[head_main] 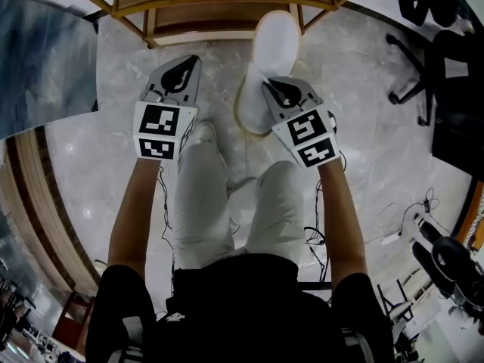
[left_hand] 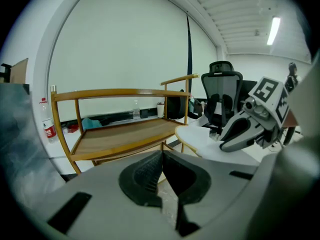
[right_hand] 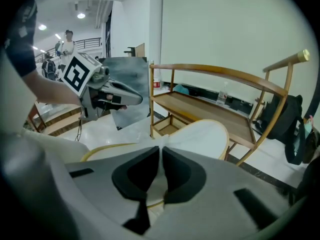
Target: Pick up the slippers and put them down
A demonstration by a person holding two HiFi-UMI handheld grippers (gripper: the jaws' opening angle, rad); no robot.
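Here the right tool point(head_main: 270, 89) is clenched on the thin upper of a white slipper point(head_main: 276, 44), held over the floor point(head_main: 363, 74) near the rack point(head_main: 227, 10). The slipper is probably light and floppy, so that edge suits pinching. The left tool point(head_main: 192, 62) is closed and empty.

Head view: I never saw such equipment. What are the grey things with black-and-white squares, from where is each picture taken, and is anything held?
A person holds a two-jaw gripper in each hand; the cubes with squares are parts of them. The head view looks down from the person's head; the other two cameras ride on the grippers and look along their jaws. The right gripper is shut on a white slipper, pinching its upper. The left gripper is shut and empty. Ahead stands a wooden rack on a pale stone floor.
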